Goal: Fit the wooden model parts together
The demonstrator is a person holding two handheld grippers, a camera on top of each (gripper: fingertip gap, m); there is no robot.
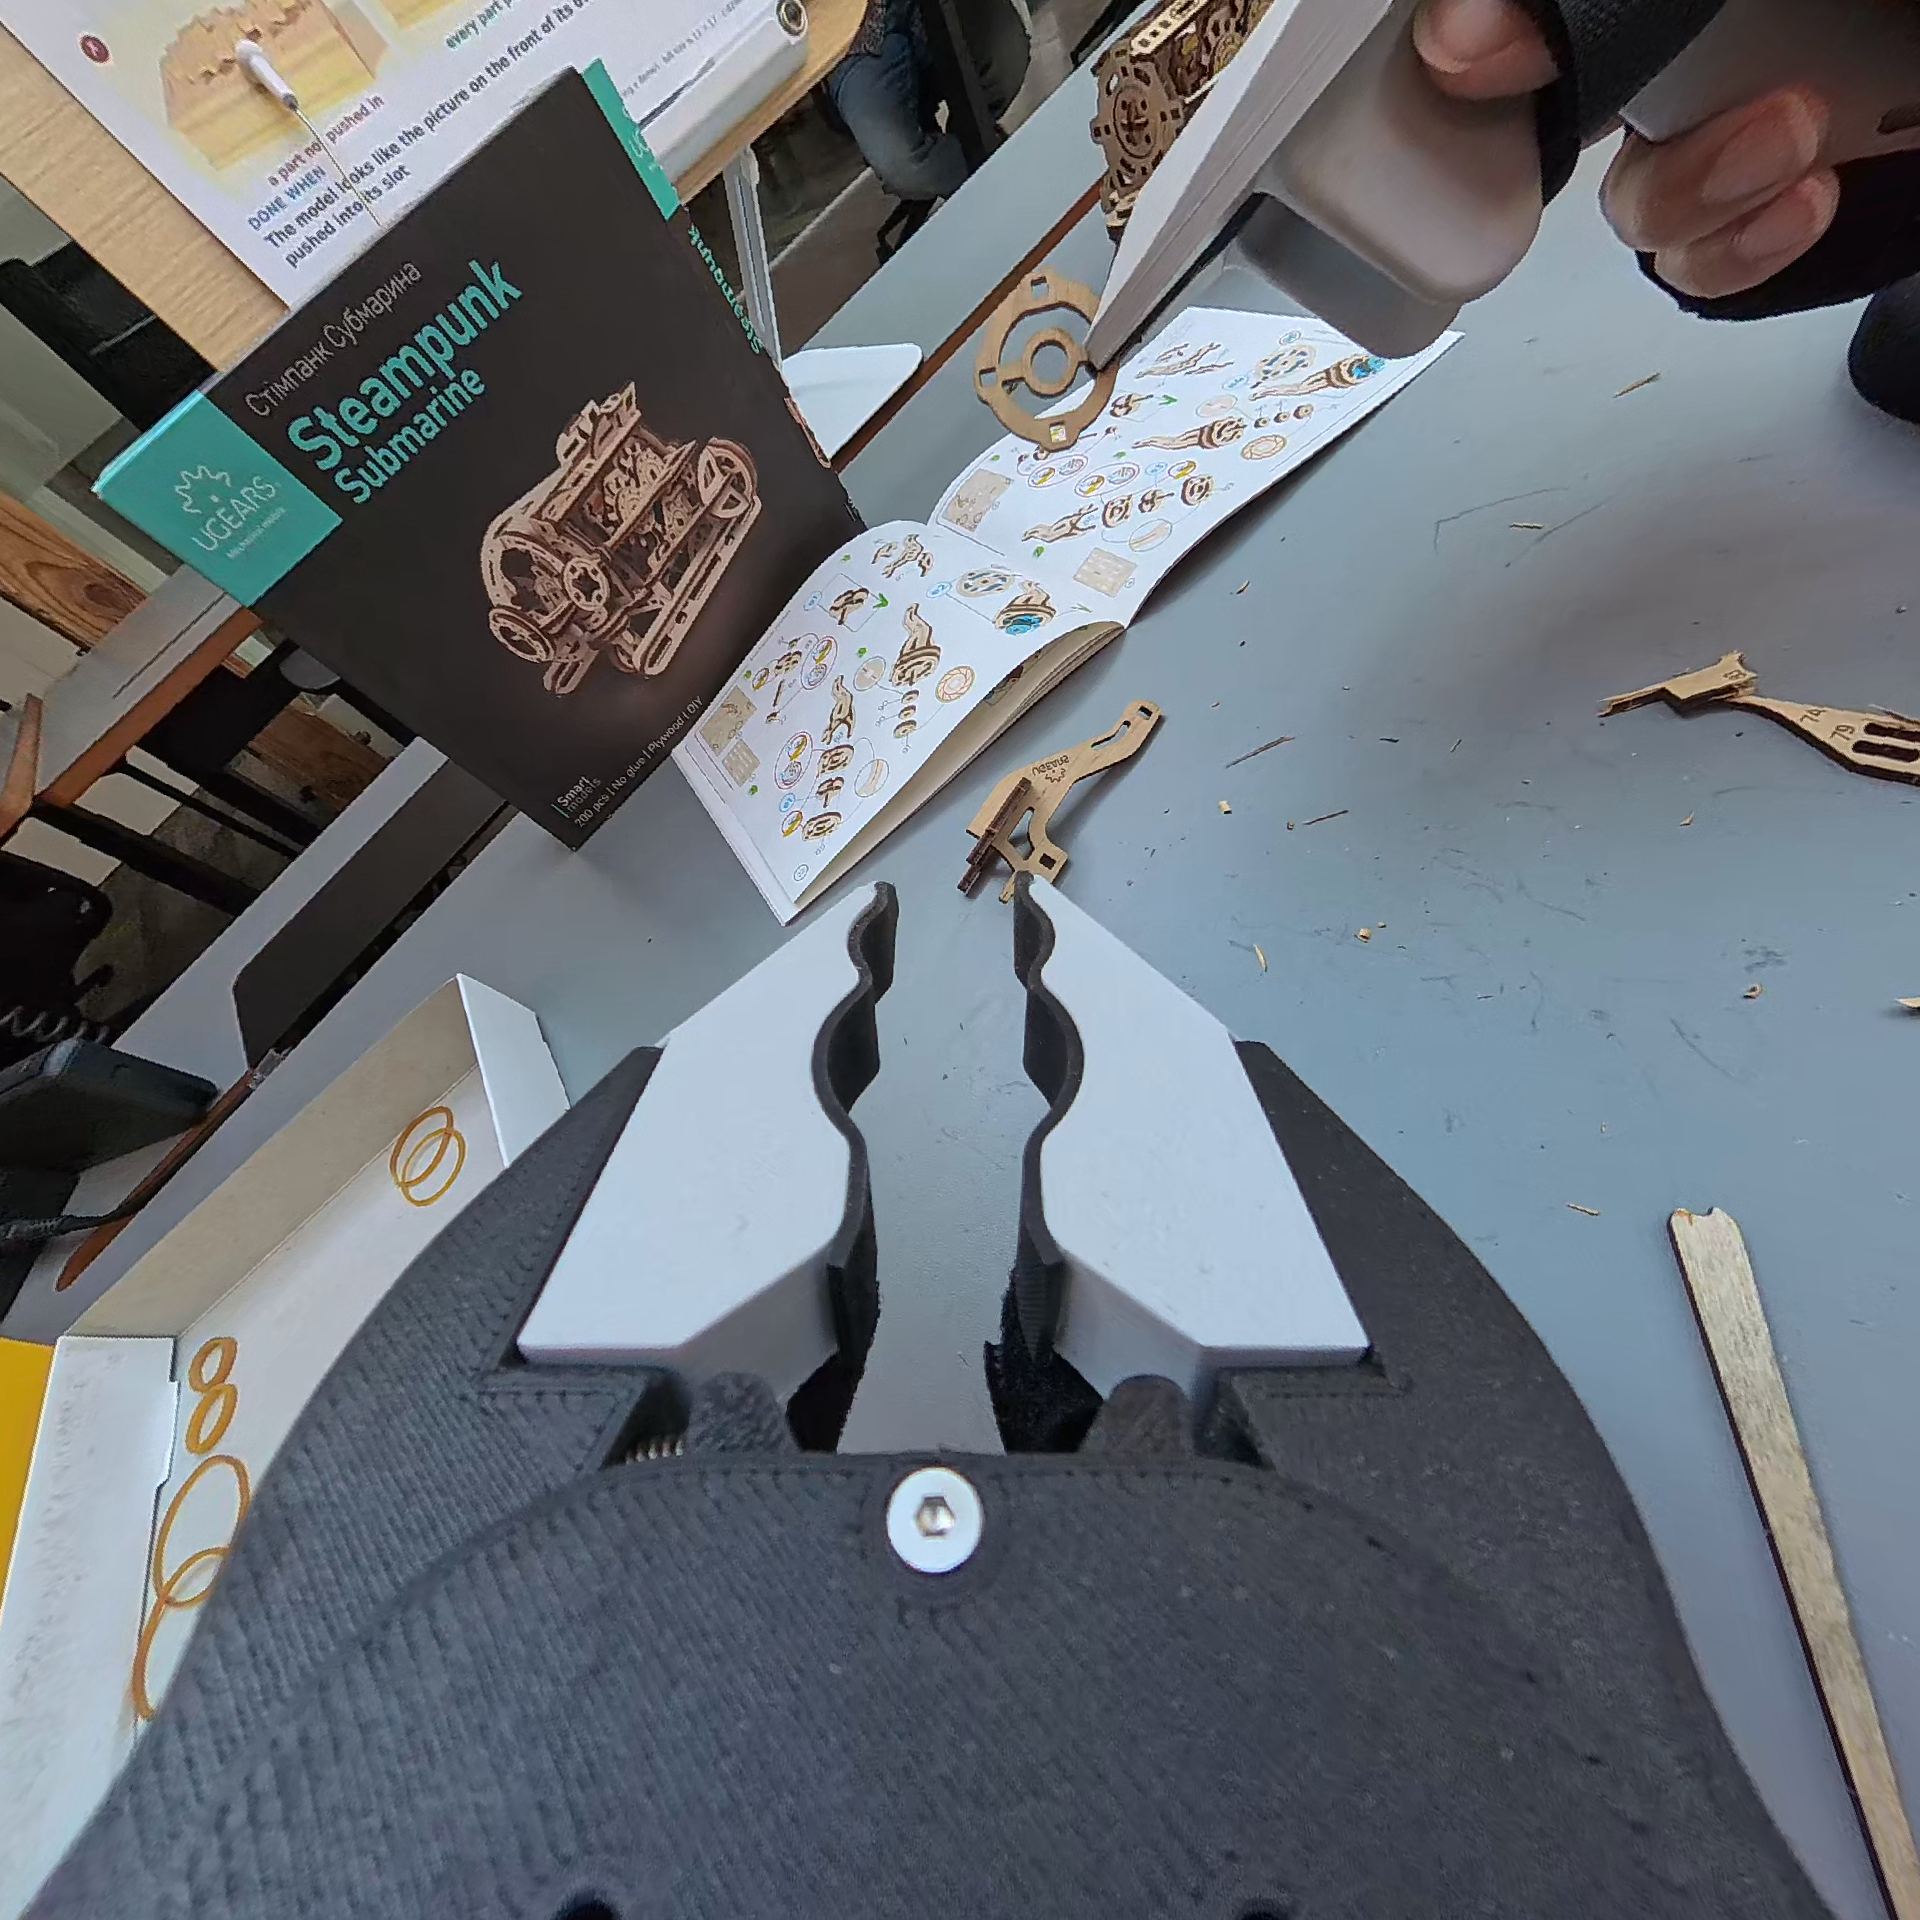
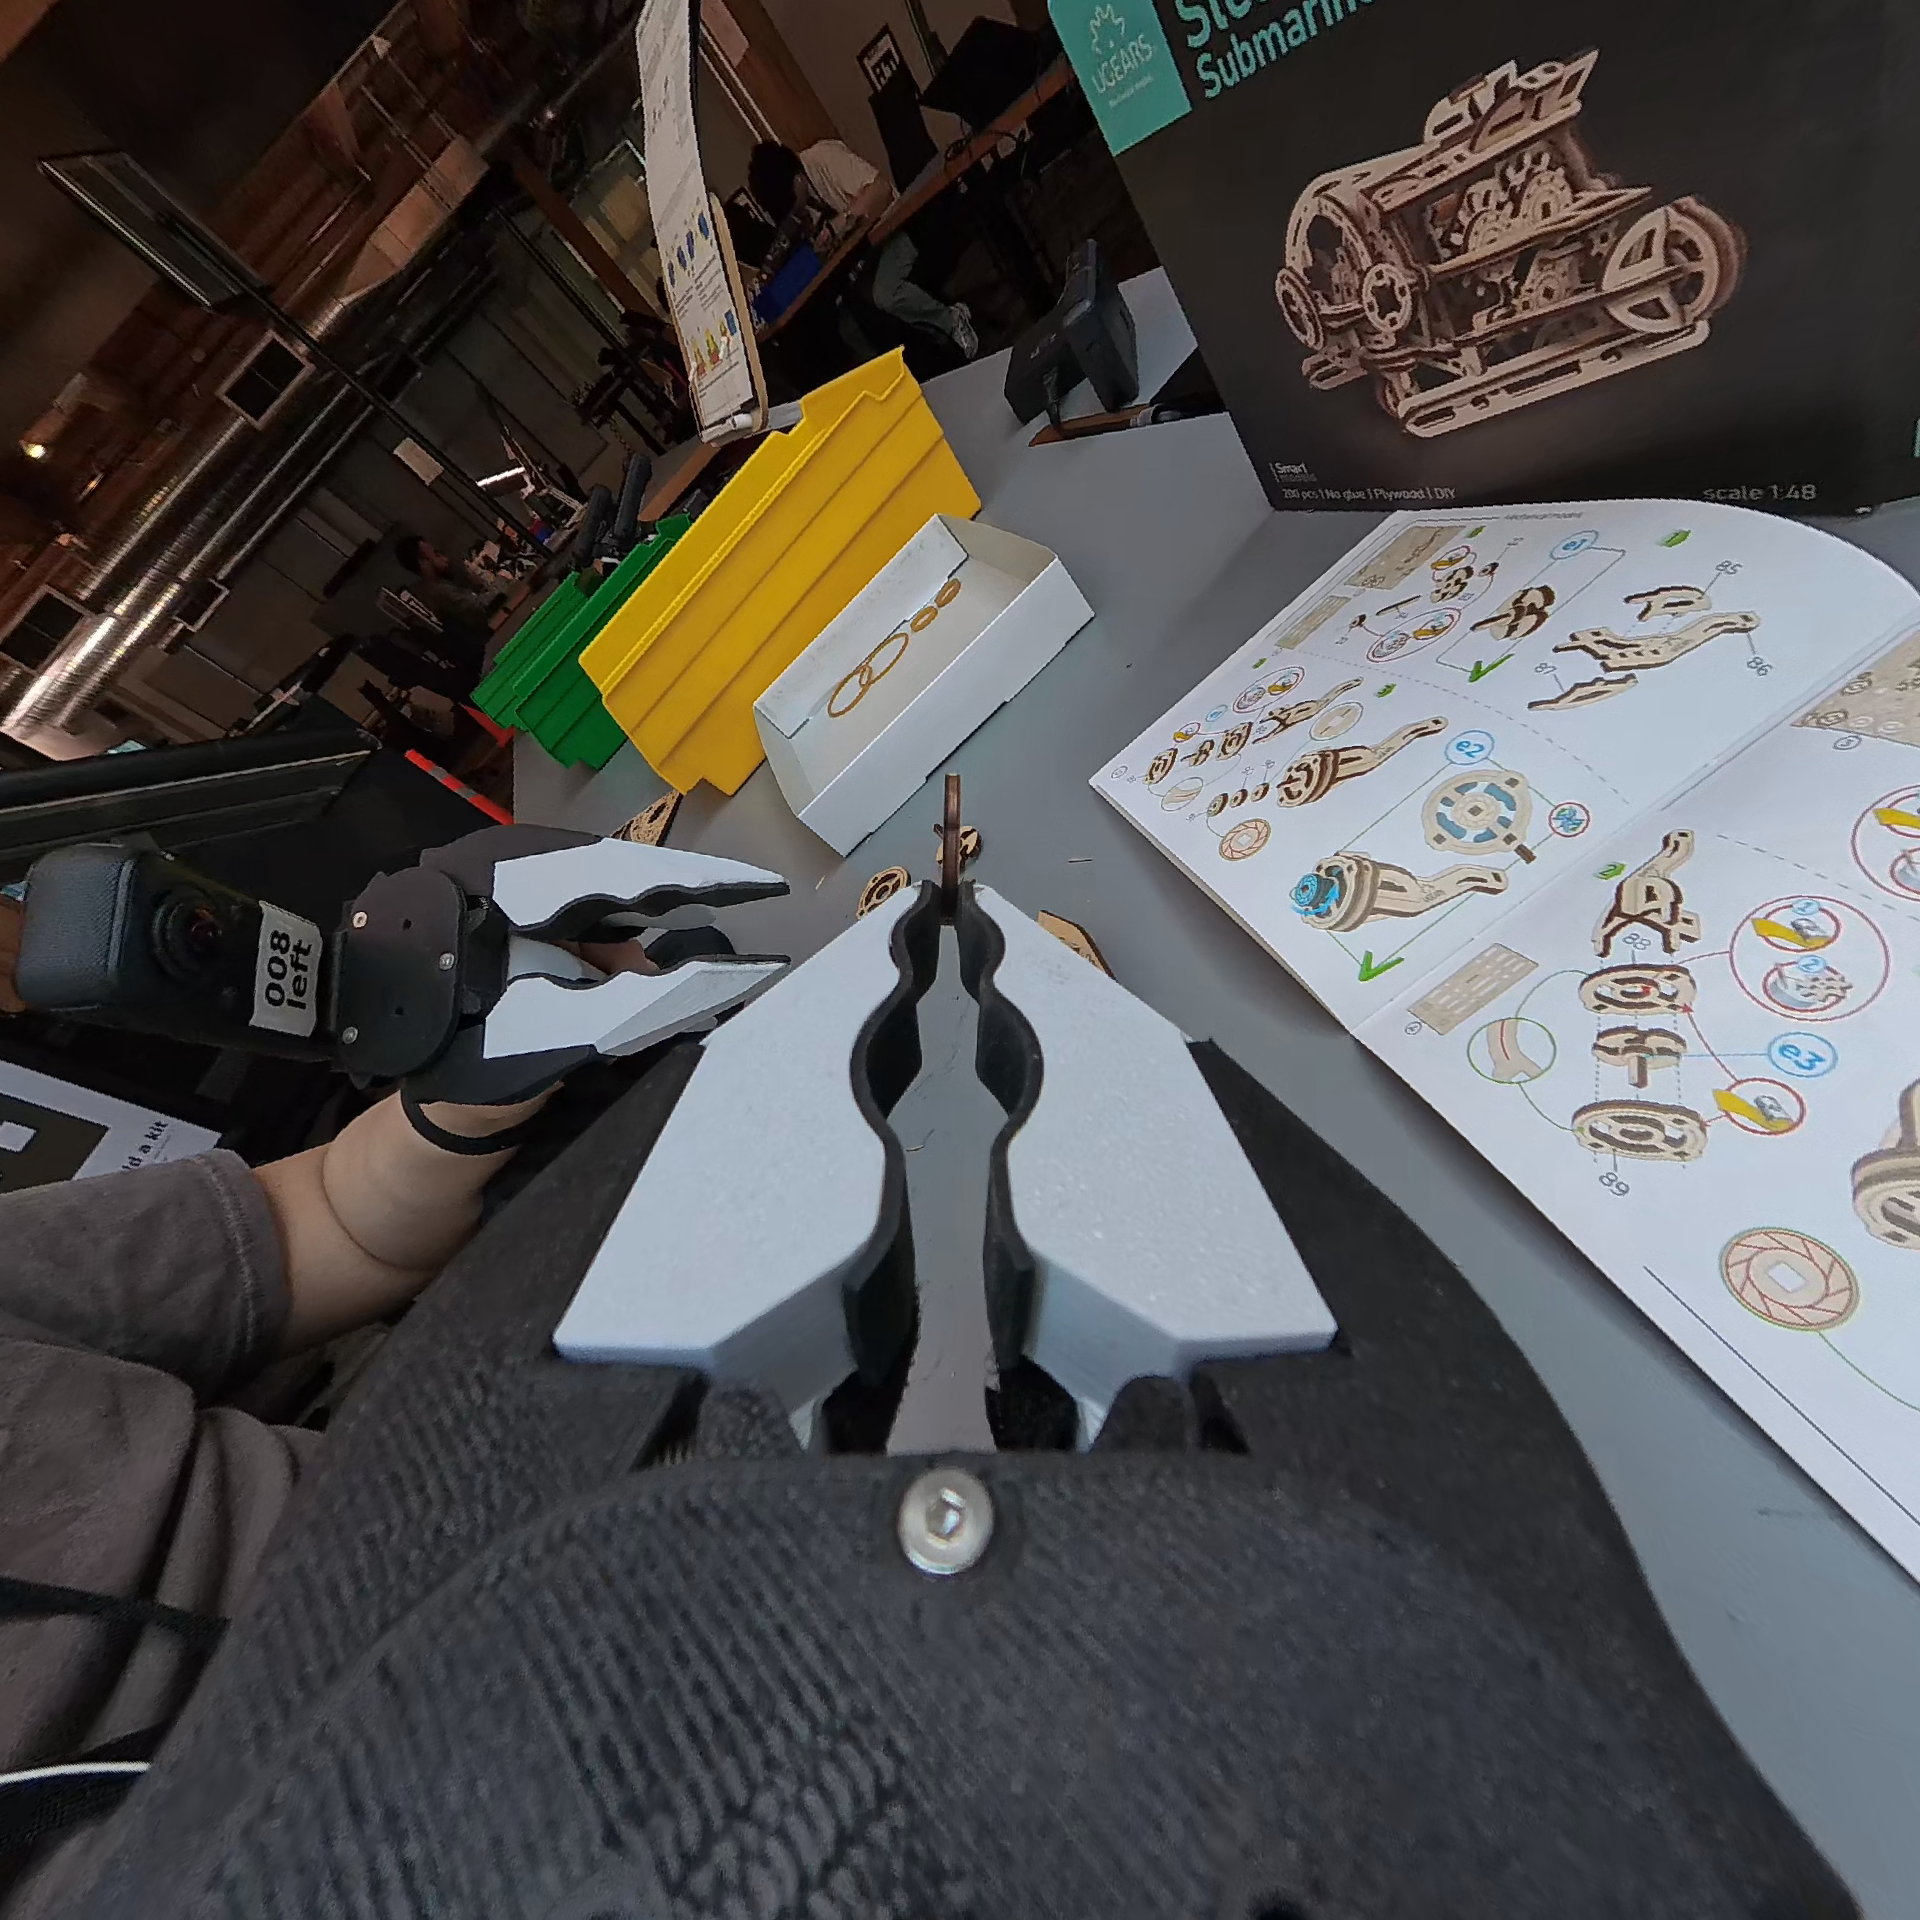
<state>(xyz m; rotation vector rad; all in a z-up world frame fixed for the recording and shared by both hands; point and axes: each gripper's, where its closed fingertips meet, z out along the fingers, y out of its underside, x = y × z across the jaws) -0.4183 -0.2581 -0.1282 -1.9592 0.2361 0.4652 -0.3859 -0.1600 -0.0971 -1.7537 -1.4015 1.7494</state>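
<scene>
My right gripper (image 2: 951,906) is shut on a flat wooden ring part (image 2: 952,831), seen edge-on at its fingertips. In the left wrist view the same gripper (image 1: 1096,348) pinches that ring part (image 1: 1023,364) by its rim, above the open instruction booklet (image 1: 935,644). My left gripper (image 1: 954,891) is open and empty, low over the grey table (image 1: 1455,935). A wooden arm-shaped part (image 1: 1049,795) lies just beyond its fingertips. It also shows in the right wrist view (image 2: 784,930), open, to the left. A partly built wooden model (image 1: 1138,114) stands behind the right gripper.
The kit box (image 1: 499,468) stands at the back left. A white tray (image 1: 343,1247) with rubber bands lies to the left, with yellow (image 2: 790,561) and green (image 2: 566,665) bins past it. Wooden offcuts (image 1: 1787,712), a wooden strip (image 1: 1766,1475) and chips lie on the right. One gripper's finger ends stand about 11 cm off the other's.
</scene>
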